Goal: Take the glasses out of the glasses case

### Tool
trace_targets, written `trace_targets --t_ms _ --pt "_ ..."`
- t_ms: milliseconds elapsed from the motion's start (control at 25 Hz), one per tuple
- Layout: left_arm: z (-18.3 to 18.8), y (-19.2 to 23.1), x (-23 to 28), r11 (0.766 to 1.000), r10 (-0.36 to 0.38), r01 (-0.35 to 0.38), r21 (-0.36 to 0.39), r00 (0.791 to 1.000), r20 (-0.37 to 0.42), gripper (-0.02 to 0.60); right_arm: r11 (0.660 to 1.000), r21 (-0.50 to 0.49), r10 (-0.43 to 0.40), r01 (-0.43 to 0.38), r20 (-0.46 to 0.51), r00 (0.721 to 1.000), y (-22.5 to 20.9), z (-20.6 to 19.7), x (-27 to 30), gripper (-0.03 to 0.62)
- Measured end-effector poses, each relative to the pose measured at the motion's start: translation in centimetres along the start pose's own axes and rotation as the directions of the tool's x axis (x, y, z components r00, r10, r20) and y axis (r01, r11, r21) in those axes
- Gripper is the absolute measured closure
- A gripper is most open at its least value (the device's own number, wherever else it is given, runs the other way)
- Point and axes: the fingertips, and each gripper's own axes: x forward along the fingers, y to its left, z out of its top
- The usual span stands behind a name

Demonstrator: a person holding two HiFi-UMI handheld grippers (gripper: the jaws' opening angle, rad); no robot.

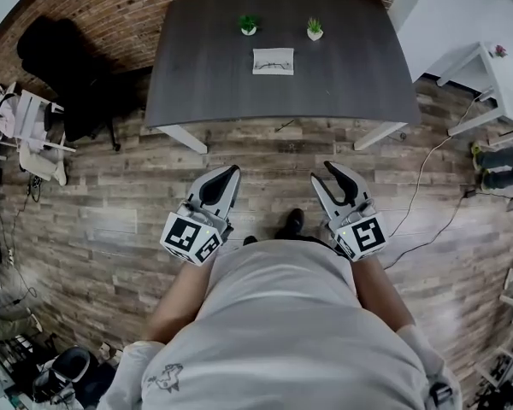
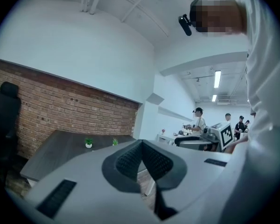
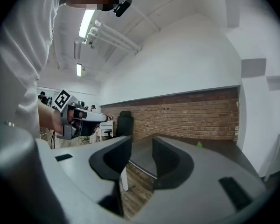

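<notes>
Only the head view catches the thin dark glasses (image 1: pixel 272 59) on their flat white case (image 1: pixel 274 69), on the dark grey table (image 1: pixel 205 75) (gripper views miss them). Both held level, well short of it: left gripper (image 1: pixel 232 170) clenched empty, right gripper (image 1: pixel 321 172) spread, empty.

Dark grey table (image 1: pixel 205 67), red-brown brick wall (image 1: pixel 103 7), brown plank floor (image 1: pixel 111 220), black-and-white square markers on left gripper (image 1: pixel 234 170), right gripper (image 1: pixel 323 172)

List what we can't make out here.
- White item on the table: head view, too small to tell case from glasses, or open from shut.
- Same item, gripper views: not seen; left gripper and right gripper themselves block mid-table.
</notes>
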Motion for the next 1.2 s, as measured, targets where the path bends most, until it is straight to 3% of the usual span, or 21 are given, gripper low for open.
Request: trace_targets --t_ms 160,440,1200 --pt "-0.2 -1.1 3.1 1.000 -0.003 0.004 0.022 1.000 -0.025 0.571 1.000 0.002 0.002 -0.002 -0.011 1.000 -3.3 -0.6 -0.8 0.445" --pt "-0.6 -2.8 6.8 1.000 -0.005 0.005 -0.002 1.000 -0.029 0.571 1.000 0.008 0.005 -0.005 -0.019 1.000 -7.4 -1.6 -2.1 0.444" --pt "-0.5 -2.4 13.5 0.993 -0.115 0.115 -0.001 0.992 -0.046 0.571 0.996 0.004 -0.092 0.092 -0.045 0.995 -12.3 -1.4 -2.0 0.444"
